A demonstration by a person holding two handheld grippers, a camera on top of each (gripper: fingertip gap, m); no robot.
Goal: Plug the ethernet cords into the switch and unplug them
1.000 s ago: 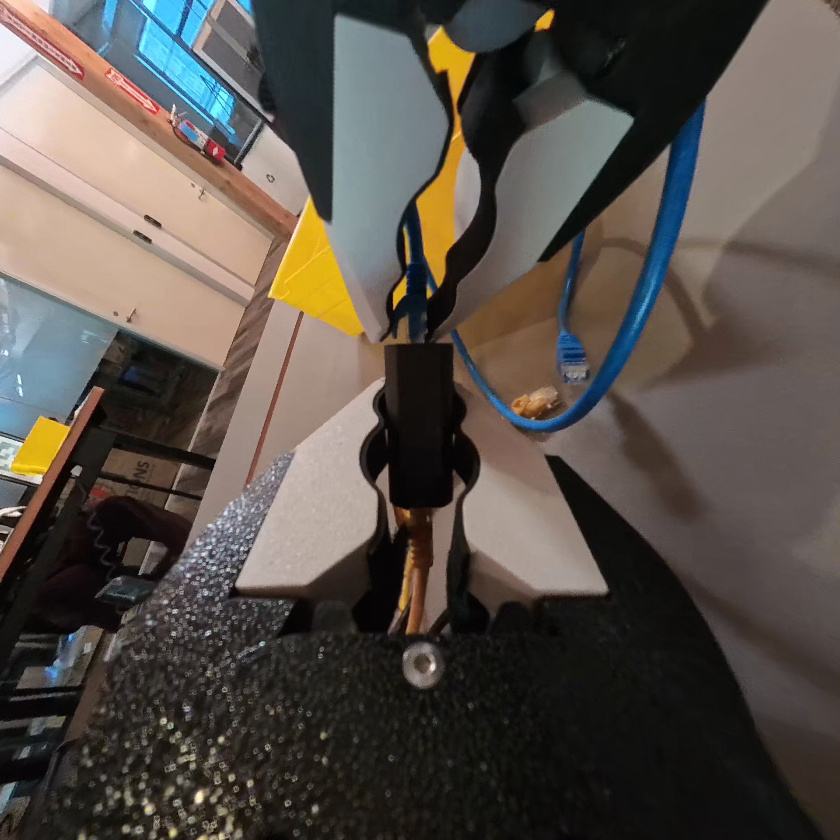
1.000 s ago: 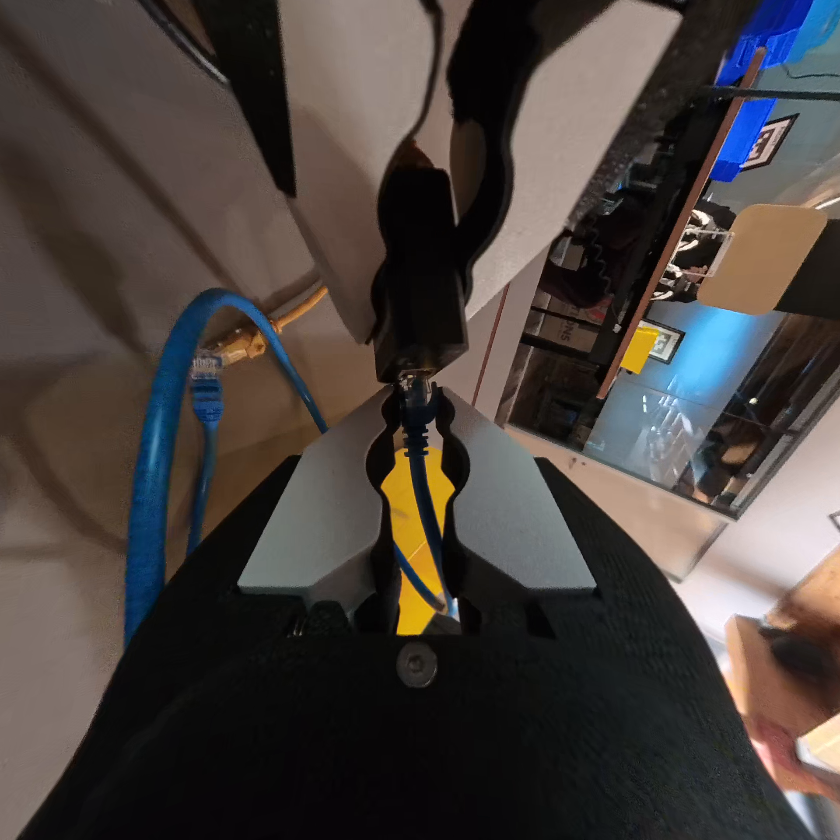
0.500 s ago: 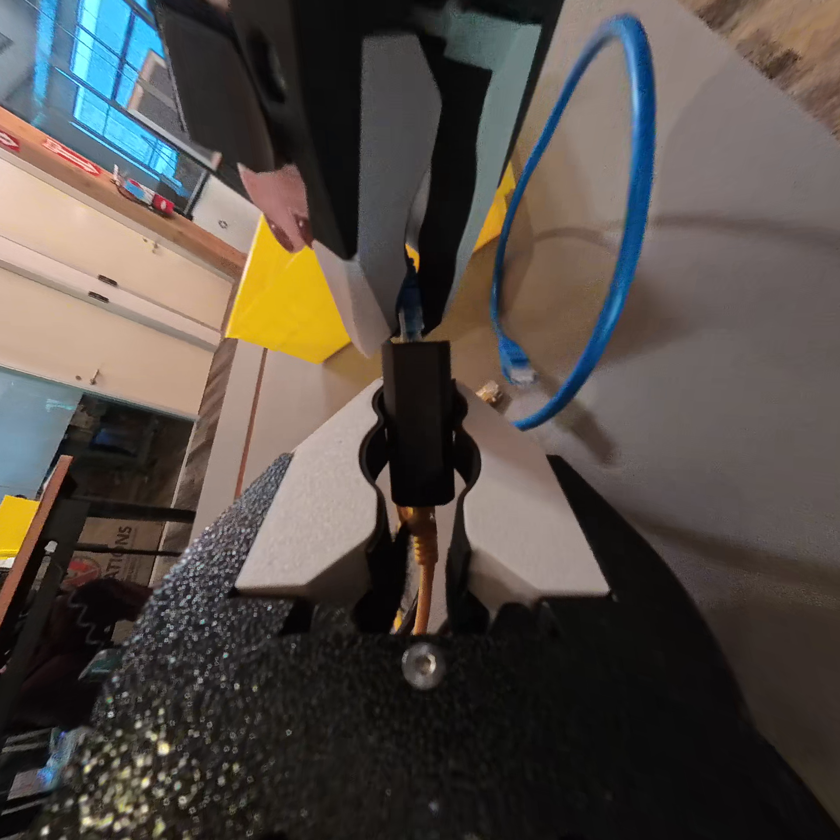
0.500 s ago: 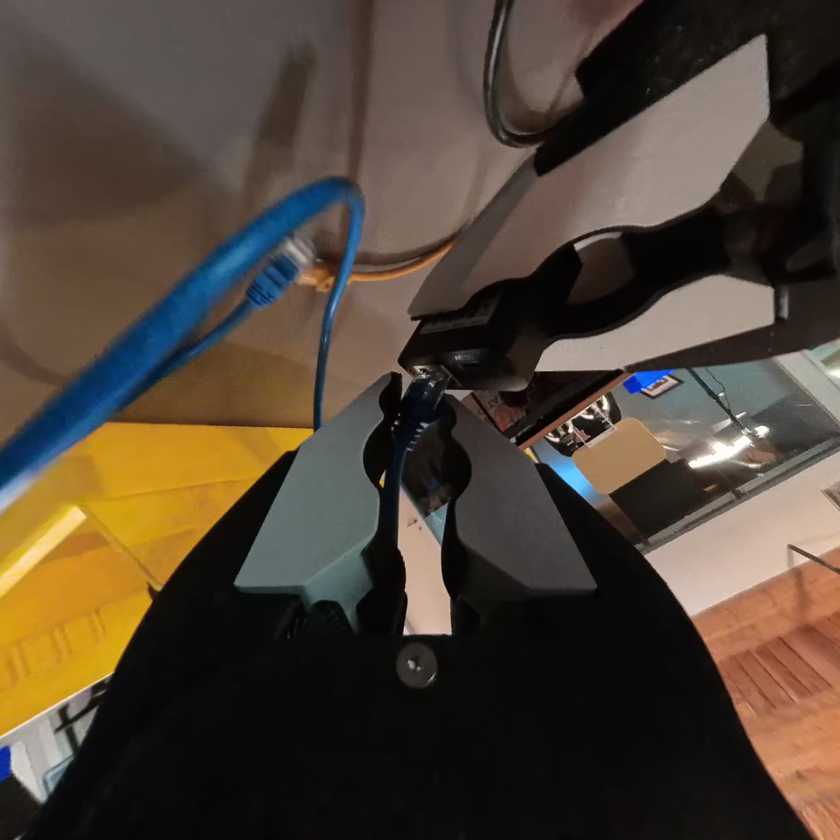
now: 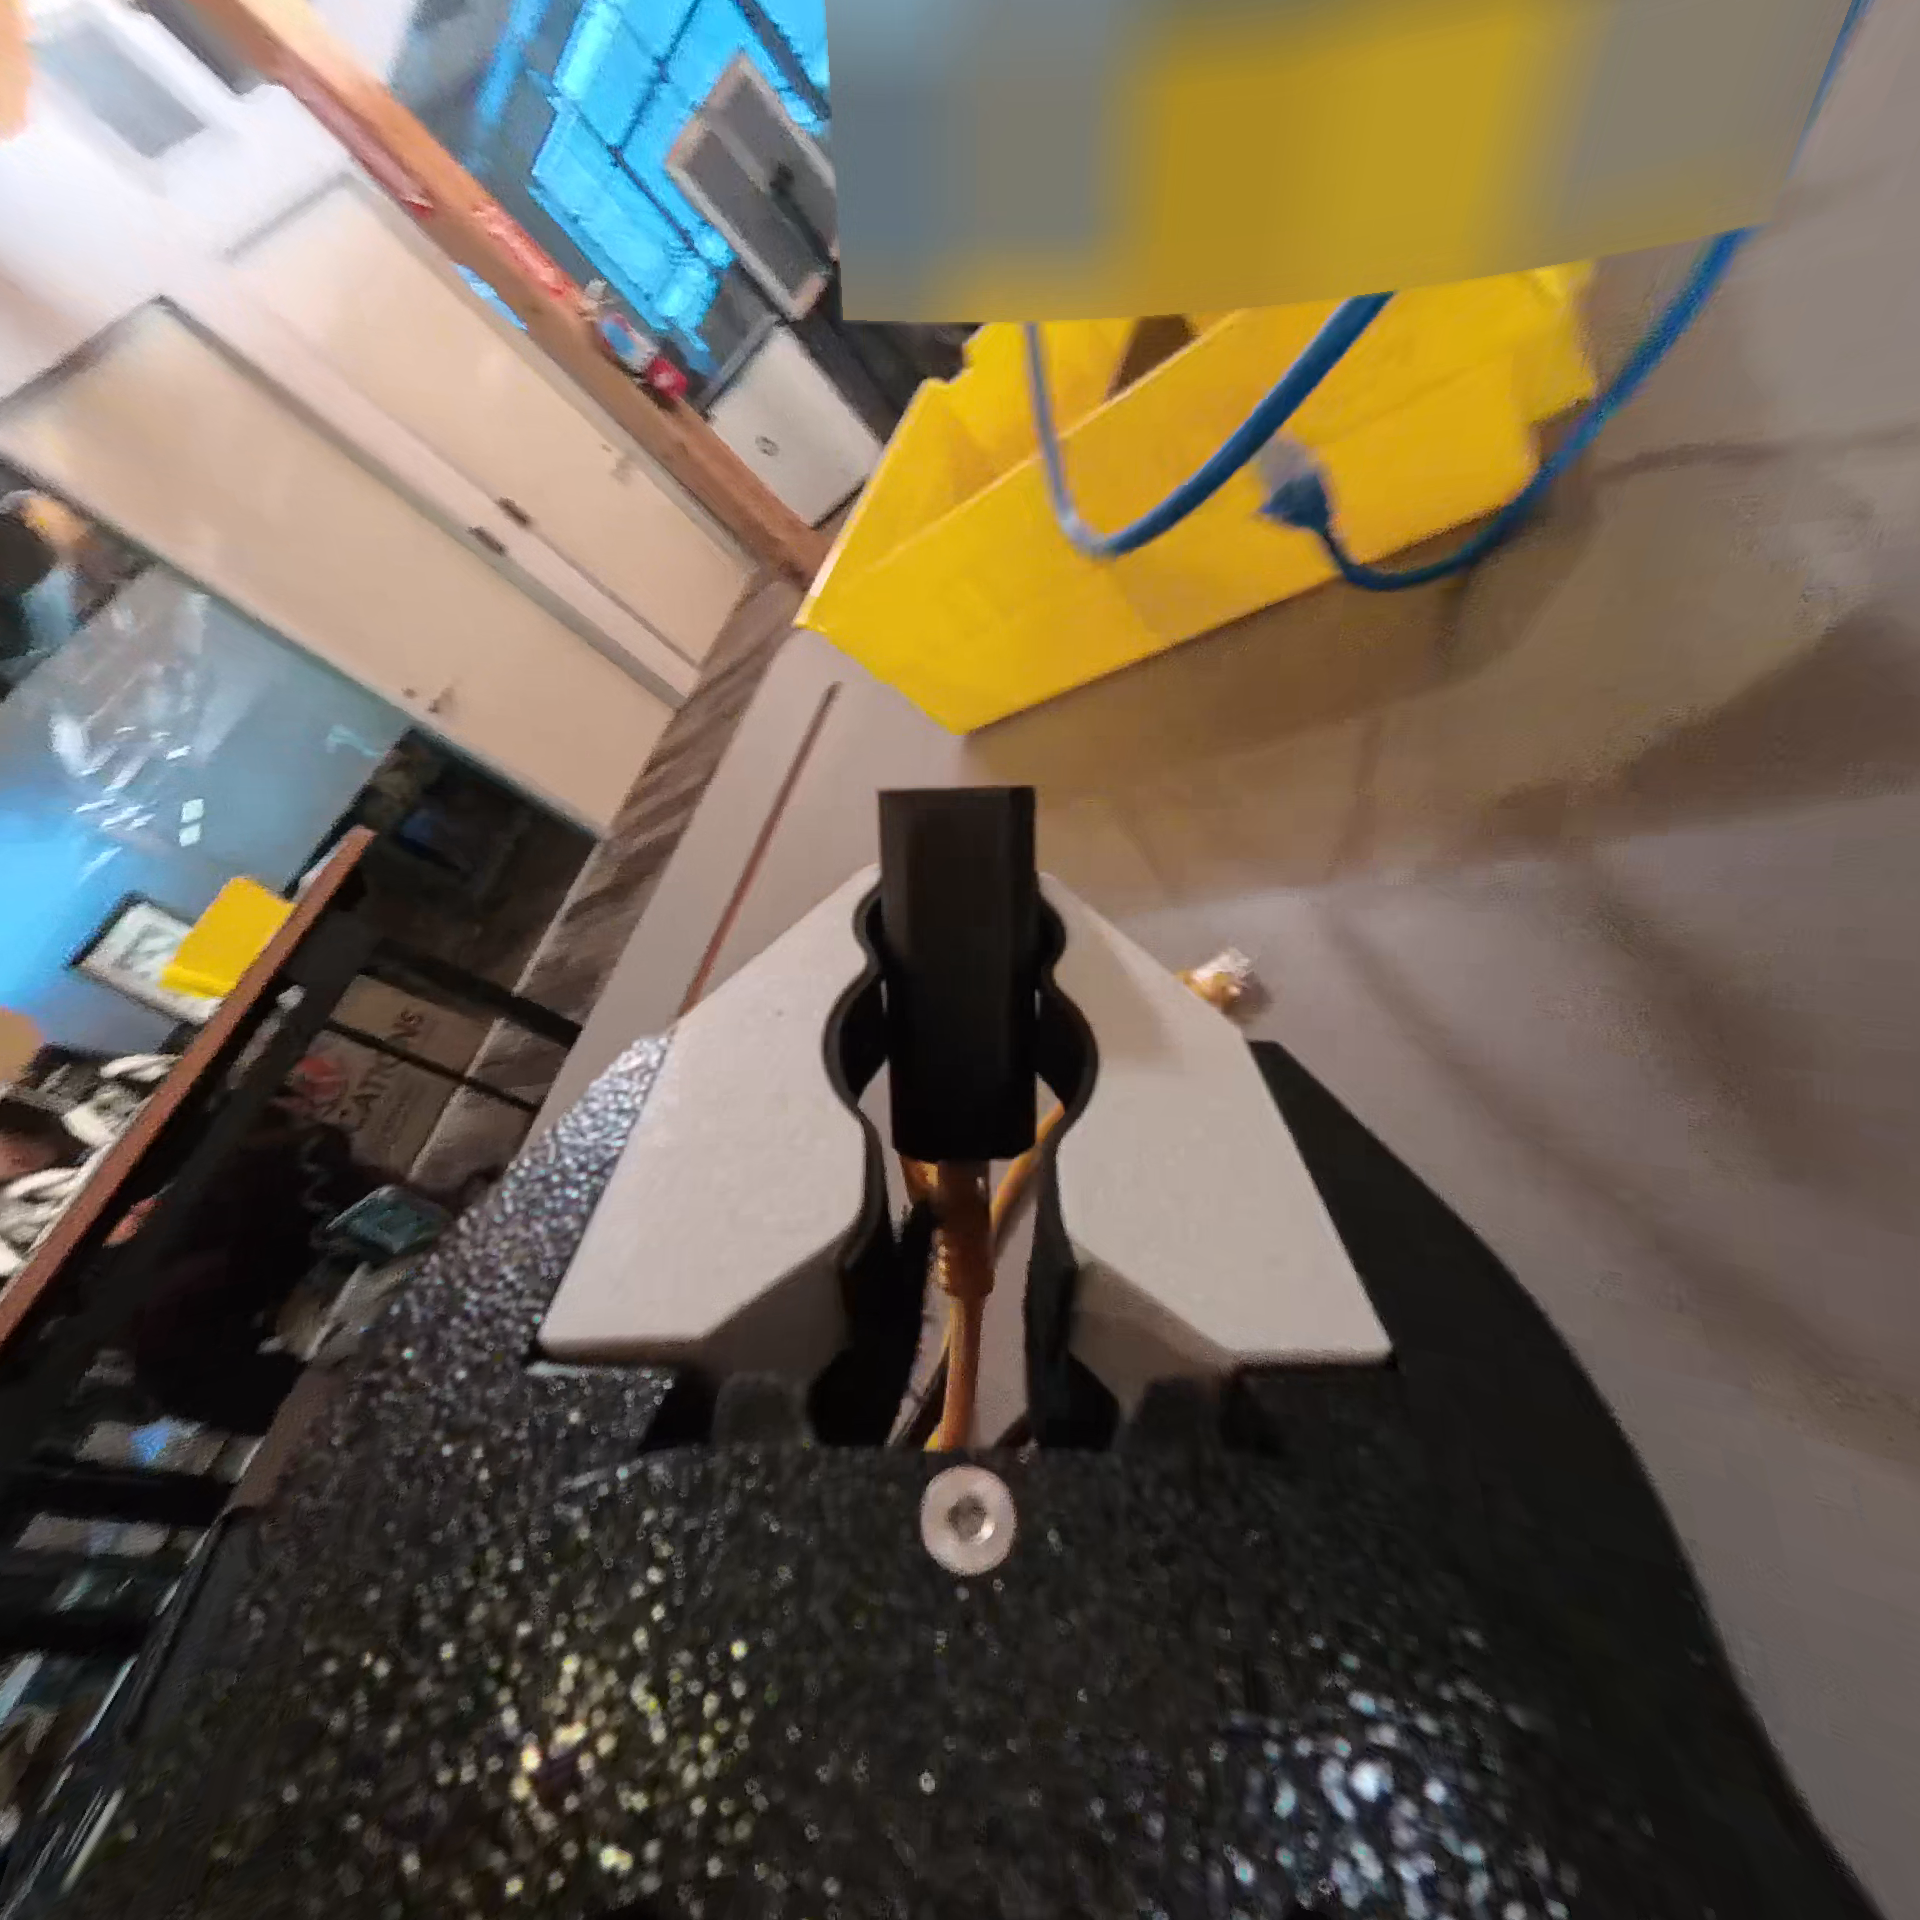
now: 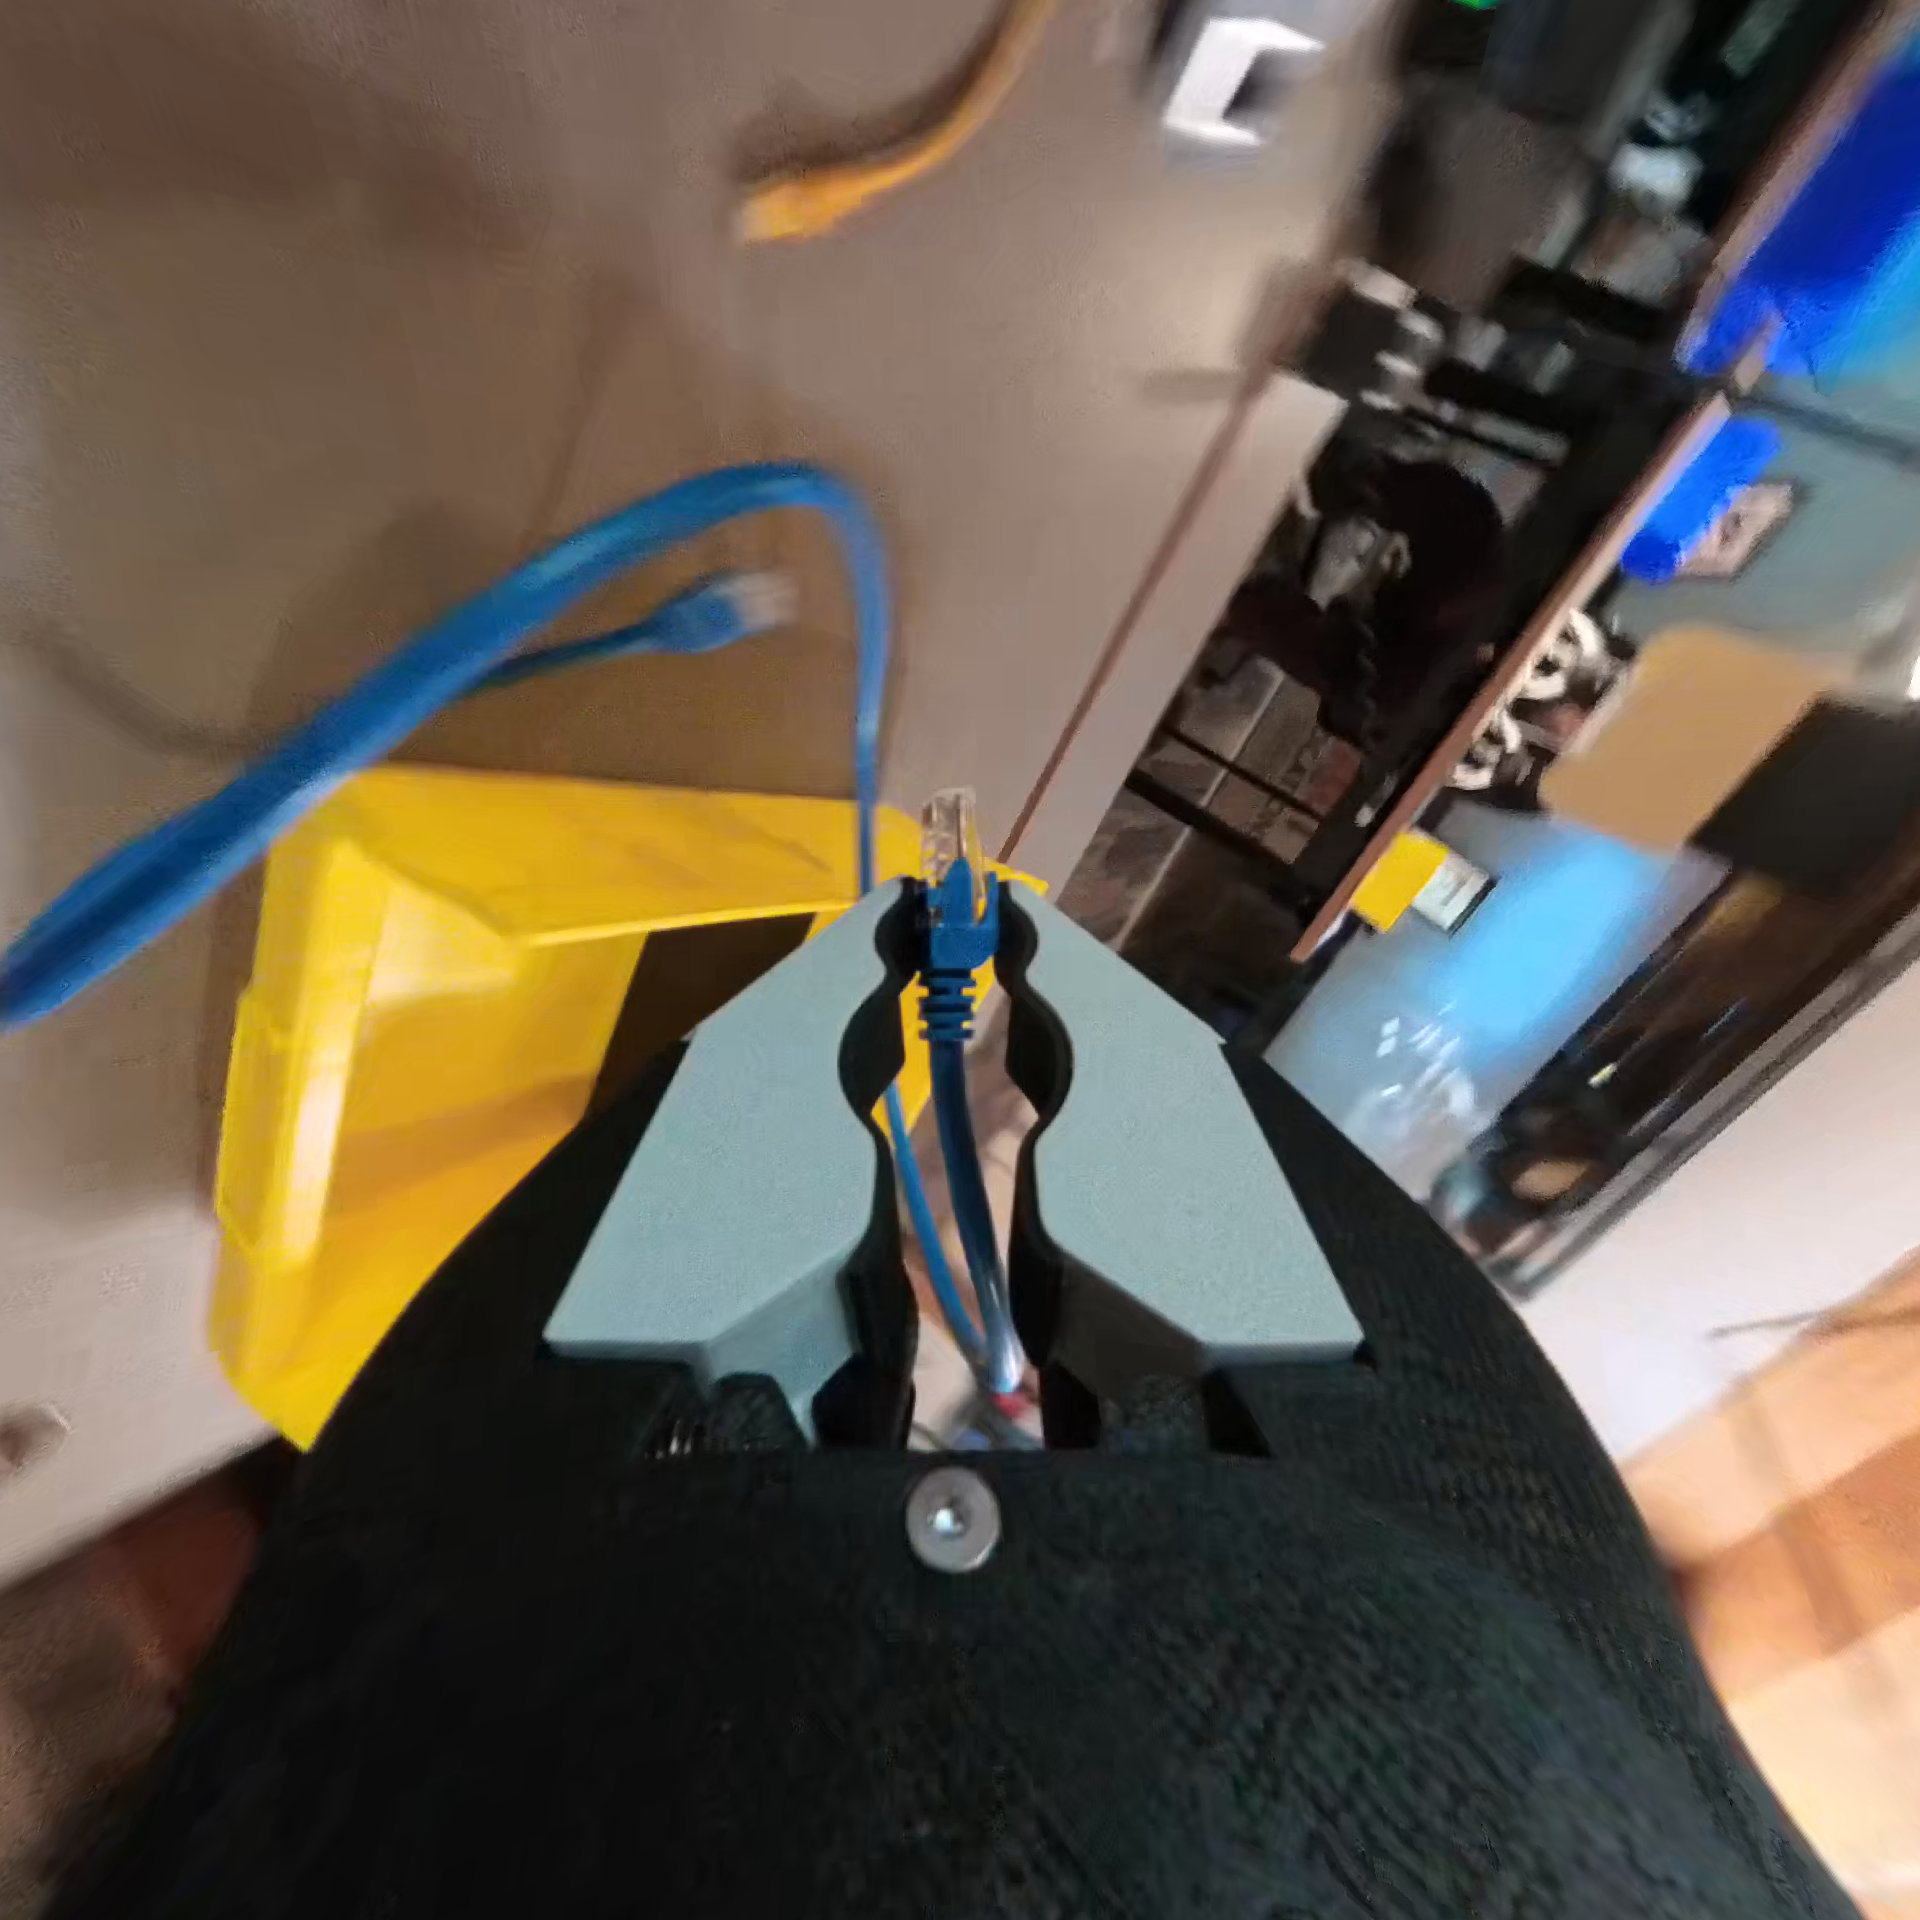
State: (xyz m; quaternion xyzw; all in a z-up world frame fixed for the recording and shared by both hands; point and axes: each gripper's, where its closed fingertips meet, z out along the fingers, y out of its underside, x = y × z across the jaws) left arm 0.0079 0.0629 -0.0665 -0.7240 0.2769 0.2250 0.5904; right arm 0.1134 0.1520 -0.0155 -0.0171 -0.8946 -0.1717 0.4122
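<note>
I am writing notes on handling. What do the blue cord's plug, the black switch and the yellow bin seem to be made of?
Blue cord's plug: clear hard plastic tip, see-through and glossy; its blue boot looks like ribbed, softer plastic or rubber.
Black switch, in the left claw: probably matte moulded plastic, with flat faces and dull sheen.
Yellow bin: likely rigid plastic, smooth and slightly shiny.

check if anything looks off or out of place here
Nothing looks damaged. The blue ethernet plug sits free in the right gripper, out of the black coupler held by the left gripper. A loose yellow plug lies on the table.
</note>
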